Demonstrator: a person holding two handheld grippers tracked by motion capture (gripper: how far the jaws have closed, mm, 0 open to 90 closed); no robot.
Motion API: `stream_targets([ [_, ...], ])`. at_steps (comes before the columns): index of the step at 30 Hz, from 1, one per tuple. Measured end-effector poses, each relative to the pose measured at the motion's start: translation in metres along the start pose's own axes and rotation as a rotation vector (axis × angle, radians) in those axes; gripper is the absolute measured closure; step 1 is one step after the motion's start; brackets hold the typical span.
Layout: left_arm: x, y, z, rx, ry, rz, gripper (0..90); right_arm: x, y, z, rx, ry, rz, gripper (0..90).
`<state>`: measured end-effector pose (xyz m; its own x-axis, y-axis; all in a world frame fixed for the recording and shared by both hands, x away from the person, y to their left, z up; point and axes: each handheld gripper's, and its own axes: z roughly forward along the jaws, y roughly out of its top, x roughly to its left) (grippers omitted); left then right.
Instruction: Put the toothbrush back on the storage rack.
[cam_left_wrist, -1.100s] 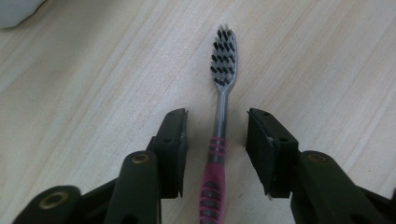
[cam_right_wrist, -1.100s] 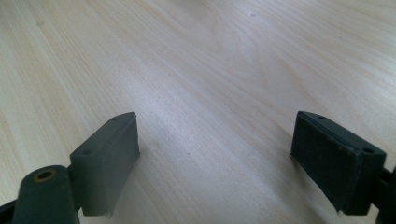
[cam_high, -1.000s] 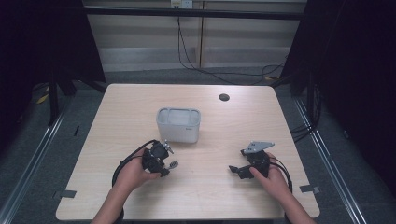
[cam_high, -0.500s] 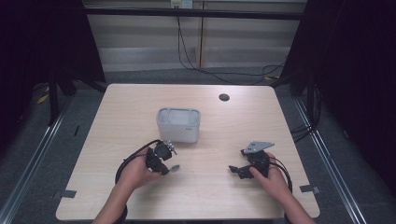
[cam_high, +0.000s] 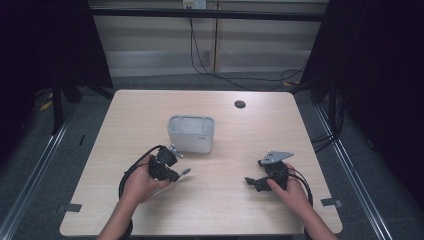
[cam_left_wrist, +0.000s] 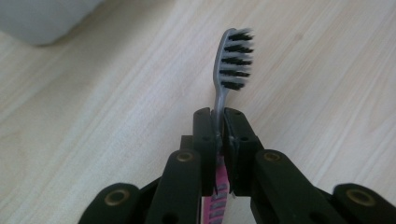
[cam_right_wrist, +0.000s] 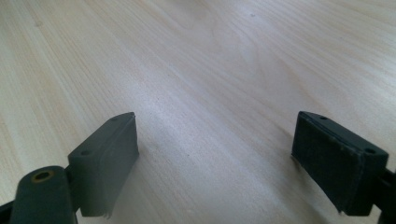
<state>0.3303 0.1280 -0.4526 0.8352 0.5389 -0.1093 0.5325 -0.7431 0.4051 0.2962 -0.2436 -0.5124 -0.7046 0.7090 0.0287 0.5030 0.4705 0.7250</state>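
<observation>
At a light wooden table (cam_high: 300, 125), our left gripper (cam_left_wrist: 223, 135) has its jaws clamped on the neck of a toothbrush (cam_left_wrist: 232, 60), the grey head and dark bristles standing clear beyond the pads and the pink-striped handle running back between the arms. In the high view the left gripper (cam_high: 176, 172) sits at the near left of the table, just this side of a grey lidded box (cam_high: 191, 133) at the centre, with the toothbrush (cam_high: 185, 172) poking out to the right.

Our right gripper (cam_right_wrist: 215, 163) lies at the near right, jaws spread wide with nothing but bare wood between them; from above the right gripper (cam_high: 252, 182) is well apart from both brush and box.

The step in hand, as we read it, is carrying the brush to the box. To do it well we would keep the squeeze steady, since the hold is on the thin neck and the long handle could swing. We would lift clear of the tabletop before moving toward the far side. The free right gripper looks best placed to steady or open the box; whether its top is a lid or an open mouth we cannot quite tell from this height. We would bring the bristles in level, not dragging them on the rim.
</observation>
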Motion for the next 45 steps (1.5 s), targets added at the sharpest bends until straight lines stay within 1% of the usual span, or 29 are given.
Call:
stream_targets([
  [1, 0.001, 0.000, -0.003, -0.019, -0.001, -0.005, 84.4, 0.000, 0.000, 0.000, 0.000, 0.000, 0.000, 13.9],
  [2, 0.002, 0.000, -0.007, -0.041, 0.006, -0.013, 84.4, 0.000, 0.000, 0.000, 0.000, 0.000, 0.000, 13.9],
  [3, 0.002, 0.000, -0.007, -0.041, 0.006, -0.013, 84.4, 0.000, 0.000, 0.000, 0.000, 0.000, 0.000, 13.9],
  [4, 0.004, -0.001, -0.011, -0.066, 0.008, -0.023, 84.4, 0.000, 0.000, 0.000, 0.000, 0.000, 0.000, 13.9],
  [5, 0.004, -0.001, -0.011, -0.066, 0.008, -0.023, 84.4, 0.000, 0.000, 0.000, 0.000, 0.000, 0.000, 13.9],
  [6, 0.006, -0.002, -0.014, -0.092, 0.008, -0.027, 84.4, 0.000, 0.000, 0.000, 0.000, 0.000, 0.000, 13.9],
  [7, 0.006, -0.002, -0.014, -0.092, 0.008, -0.027, 84.4, 0.000, 0.000, 0.000, 0.000, 0.000, 0.000, 13.9],
  [9, 0.007, -0.002, -0.018, -0.120, 0.007, -0.040, 84.4, 0.000, 0.000, 0.000, 0.000, 0.000, 0.000, 13.9],
  [11, 0.008, -0.003, -0.022, -0.152, 0.011, -0.048, 84.4, 0.000, 0.000, 0.000, 0.000, 0.000, 0.000, 13.9],
  [12, 0.010, -0.004, -0.026, -0.186, 0.011, -0.059, 84.4, 0.000, 0.000, 0.000, 0.000, 0.000, 0.000, 13.9],
  [13, 0.010, -0.004, -0.026, -0.186, 0.011, -0.059, 84.4, 0.000, 0.000, 0.000, 0.000, 0.000, 0.000, 13.9],
  [14, 0.010, -0.004, -0.028, -0.201, 0.014, -0.063, 84.4, 0.000, 0.000, 0.000, 0.000, 0.000, 0.000, 13.9],
  [18, 0.012, -0.005, -0.037, -0.278, 0.021, -0.089, 84.4, 0.000, 0.000, 0.000, 0.000, 0.000, 0.000, 13.9],
  [20, 0.013, -0.005, -0.039, -0.284, 0.027, -0.089, 84.4, 0.000, 0.000, 0.000, 0.000, 0.000, 0.000, 13.9],
  [21, 0.015, -0.006, -0.043, -0.326, 0.025, -0.109, 84.4, 0.000, 0.000, 0.000, 0.001, 0.000, -0.001, 13.9],
  [23, 0.016, -0.007, -0.046, -0.360, 0.035, -0.124, 84.4, 0.000, 0.000, 0.000, 0.000, 0.000, 0.000, 13.9],
  [26, 0.019, -0.009, -0.053, -0.420, 0.052, -0.135, 84.4, 0.000, 0.000, 0.000, 0.000, 0.000, 0.000, 13.9],
  [28, 0.020, -0.011, -0.056, -0.467, 0.056, -0.158, 84.4, 0.000, 0.000, 0.000, 0.000, 0.000, 0.000, 13.9],
  [33, 0.023, -0.013, -0.062, -0.536, 0.078, -0.182, 84.3, 0.000, 0.000, 0.000, 0.000, 0.000, 0.000, 13.9],
  [34, 0.023, -0.013, -0.062, -0.536, 0.078, -0.182, 84.4, 0.000, 0.000, 0.000, 0.000, 0.000, 0.000, 13.9],
  [35, 0.023, -0.013, -0.064, -0.559, 0.077, -0.193, 84.4, 0.000, 0.000, 0.000, 0.000, 0.000, 0.000, 13.9],
  [36, 0.024, -0.014, -0.066, -0.584, 0.090, -0.201, 84.3, 0.000, 0.000, 0.000, 0.000, 0.000, 0.000, 13.9],
  [38, 0.024, -0.014, -0.067, -0.591, 0.095, -0.202, 84.3, 0.000, 0.000, 0.000, 0.000, 0.000, -0.001, 13.9],
  [40, 0.025, -0.014, -0.069, -0.627, 0.095, -0.217, 84.3, 0.000, 0.000, 0.000, 0.000, 0.000, 0.000, 13.9],
  [42, 0.026, -0.013, -0.073, -0.663, 0.107, -0.225, 84.3, 0.000, 0.000, 0.000, 0.000, 0.000, 0.000, 13.9],
  [43, 0.026, -0.013, -0.073, -0.663, 0.107, -0.225, 84.3, 0.000, 0.000, 0.000, 0.000, 0.000, 0.000, 13.9],
  [44, 0.026, -0.012, -0.075, -0.683, 0.115, -0.225, 84.3, 0.000, 0.000, 0.000, 0.000, 0.000, 0.000, 13.9],
  [45, 0.026, -0.011, -0.076, -0.690, 0.119, -0.226, 84.3, 0.000, 0.000, 0.000, 0.000, 0.000, 0.000, 13.9],
])
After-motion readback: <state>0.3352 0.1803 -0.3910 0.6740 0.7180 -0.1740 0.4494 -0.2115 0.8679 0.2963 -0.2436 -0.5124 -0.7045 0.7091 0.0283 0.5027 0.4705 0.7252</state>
